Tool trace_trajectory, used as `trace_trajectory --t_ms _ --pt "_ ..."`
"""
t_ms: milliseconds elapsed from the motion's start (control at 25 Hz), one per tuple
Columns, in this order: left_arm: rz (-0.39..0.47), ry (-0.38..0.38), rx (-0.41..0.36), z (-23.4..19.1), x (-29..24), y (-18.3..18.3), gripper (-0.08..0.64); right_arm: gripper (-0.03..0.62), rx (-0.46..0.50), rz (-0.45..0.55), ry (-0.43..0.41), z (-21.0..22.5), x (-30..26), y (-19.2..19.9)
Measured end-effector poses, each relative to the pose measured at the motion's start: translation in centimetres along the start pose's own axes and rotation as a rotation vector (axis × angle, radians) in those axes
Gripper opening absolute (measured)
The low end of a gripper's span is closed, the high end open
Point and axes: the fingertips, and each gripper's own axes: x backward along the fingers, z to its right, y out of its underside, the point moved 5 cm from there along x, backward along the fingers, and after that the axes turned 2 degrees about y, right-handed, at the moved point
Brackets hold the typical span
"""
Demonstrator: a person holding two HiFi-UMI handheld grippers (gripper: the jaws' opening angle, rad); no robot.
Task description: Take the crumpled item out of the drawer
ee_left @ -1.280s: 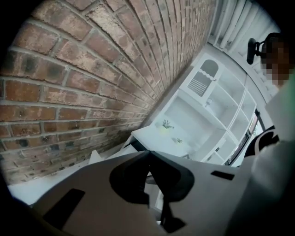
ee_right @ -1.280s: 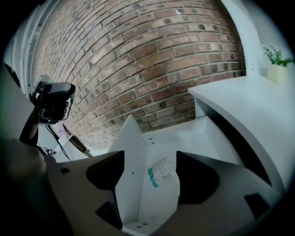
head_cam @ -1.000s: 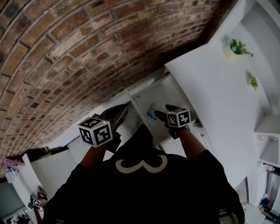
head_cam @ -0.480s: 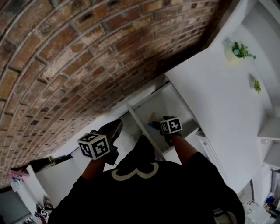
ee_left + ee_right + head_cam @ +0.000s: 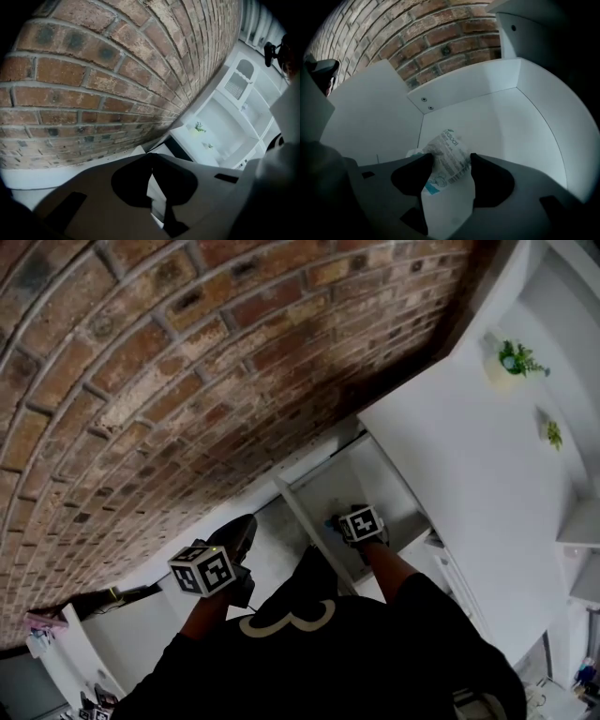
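Your right gripper's (image 5: 451, 160) jaws, just closing, stand apart astride the crumpled packet (image 5: 449, 149) on the drawer (image 5: 464, 89) floor, lower than a second ago. Your left gripper's (image 5: 151, 158) jaws meet. Only the right gripper view shows the packet's print.

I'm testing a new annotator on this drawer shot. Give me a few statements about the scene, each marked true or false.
1. The right claw reaches into the white drawer. True.
2. A crumpled plastic wrapper lies between the right claw's jaws. True. The jaws have just been closing around it, and it rests on the drawer floor.
3. The left claw holds the wrapper. False. Its jaws are together with nothing between them, and it is outside the drawer.
4. The wall behind the drawer is white tile. False. It is a red brick wall.
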Motion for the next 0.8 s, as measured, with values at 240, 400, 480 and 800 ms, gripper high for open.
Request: trace_trajectory --t_ms 240,400,480,800 --pt "-0.003 0.010 0.017 0.0 -0.2 0.5 0.003 0.196 -0.108 0.029 -0.042 0.6 0.4 0.1" --pt "-0.005 0.022 0.019 0.6 -0.2 0.5 0.002 0.183 -0.185 0.040 -0.074 0.8 0.8 0.8" --pt "-0.001 0.028 0.011 0.9 -0.1 0.4 0.002 0.179 -0.203 0.055 -0.084 1.0 1.1 0.9" --pt "0.019 0.060 -0.007 2.7 0.4 0.2 0.002 0.178 -0.241 0.194 -0.135 1.2 5.7 -0.5"
